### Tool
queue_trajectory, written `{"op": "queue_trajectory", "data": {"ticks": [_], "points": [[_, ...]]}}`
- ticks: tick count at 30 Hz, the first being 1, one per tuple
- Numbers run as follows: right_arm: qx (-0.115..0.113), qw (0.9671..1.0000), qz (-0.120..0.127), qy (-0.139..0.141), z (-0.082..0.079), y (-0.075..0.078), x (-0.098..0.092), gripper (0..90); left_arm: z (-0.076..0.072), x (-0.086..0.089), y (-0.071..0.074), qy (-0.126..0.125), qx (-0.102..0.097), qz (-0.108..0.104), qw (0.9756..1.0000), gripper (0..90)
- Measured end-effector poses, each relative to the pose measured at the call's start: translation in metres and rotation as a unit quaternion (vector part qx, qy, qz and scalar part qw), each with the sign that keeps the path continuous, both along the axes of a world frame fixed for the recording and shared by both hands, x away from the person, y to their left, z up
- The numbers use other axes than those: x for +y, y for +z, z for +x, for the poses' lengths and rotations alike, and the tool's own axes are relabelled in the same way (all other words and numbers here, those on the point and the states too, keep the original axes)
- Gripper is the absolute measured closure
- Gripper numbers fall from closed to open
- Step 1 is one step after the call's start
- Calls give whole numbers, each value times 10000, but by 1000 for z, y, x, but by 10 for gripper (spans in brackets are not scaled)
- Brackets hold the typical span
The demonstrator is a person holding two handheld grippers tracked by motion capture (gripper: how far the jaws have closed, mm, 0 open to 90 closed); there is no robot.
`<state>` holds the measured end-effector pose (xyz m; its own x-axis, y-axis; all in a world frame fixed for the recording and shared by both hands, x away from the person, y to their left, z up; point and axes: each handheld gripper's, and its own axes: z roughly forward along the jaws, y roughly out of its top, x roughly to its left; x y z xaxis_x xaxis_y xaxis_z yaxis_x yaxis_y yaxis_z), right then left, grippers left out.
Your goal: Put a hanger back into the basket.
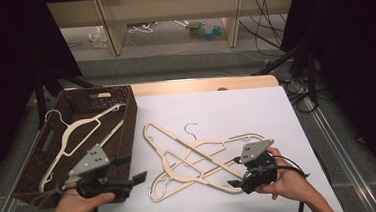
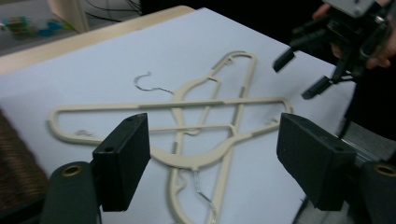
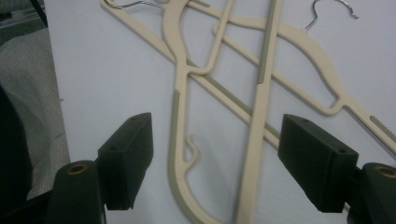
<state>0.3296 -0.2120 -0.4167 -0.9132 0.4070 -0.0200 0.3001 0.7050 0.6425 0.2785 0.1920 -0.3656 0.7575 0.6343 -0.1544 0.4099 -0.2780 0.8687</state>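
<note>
Two cream hangers (image 1: 190, 161) lie crossed on the white table (image 1: 256, 106), between the two grippers. One points its wire hook (image 1: 191, 128) away from the person; the other's hook (image 1: 156, 191) lies at the near end of the pile, closer to the left gripper.

The right gripper (image 1: 234, 172) sits just to the right of the pile, held low over the table in the person's right hand (image 1: 286, 182). Its jaws stand wide apart and hold nothing; in the right gripper view the hangers' bars run up between the two black jaws, one straight bar (image 3: 259, 112) crossing over another hanger's arm, with the table showing beneath (whether the jaws touch the table or the plastic cannot be told).

The left gripper (image 1: 136, 168) is to the left of the pile, in the left hand (image 1: 80, 203), and points across towards the hangers. Its jaws are also spread wide and empty. In the left gripper view the crossed hangers (image 2: 196, 126) lie ahead of the jaws, and the right gripper (image 2: 299, 74) shows beyond them at the far side.

Behind the left gripper, further to the left, a brown woven basket (image 1: 127, 125) stands at the table's edge with a third cream hanger (image 1: 80, 136) lying inside it, its hook at the far left corner.
</note>
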Motion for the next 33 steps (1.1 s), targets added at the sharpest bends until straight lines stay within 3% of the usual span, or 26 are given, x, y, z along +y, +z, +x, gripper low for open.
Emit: {"op": "queue_trajectory", "data": {"ticks": [4,8,10,12,17,19,22,25,31,33], "points": [[49,10000,-17,16,0,-3,1,277,-4,-13,-18,-171,16,184,9997,198],[2,10000,-20,-19,0,-5,3,276,-7,-16,-35,-336,2,72,9994,191],[30,10000,-24,8,0,-6,5,276,-9,-16,-43,-316,110,33,9994,183],[23,10000,-20,7,0,-7,5,276,-10,-15,-51,-284,5,73,9996,183],[116,9998,-163,77,1,-11,12,276,-14,-17,-58,-379,-21,213,9991,180],[160,9996,-202,100,0,-14,15,277,-14,-18,-60,-392,-12,63,9992,180],[178,9994,-276,98,0,-15,18,285,-13,-19,-67,-386,-24,65,9992,180],[309,9987,-386,100,1,-17,23,300,-11,-20,-72,-397,83,115,9991,180],[622,9956,-678,199,5,-24,32,352,-8,-22,-76,-529,8,261,9983,180],[749,9942,-755,177,6,-26,37,388,-9,-23,-77,-487,69,245,9985,180]]}}
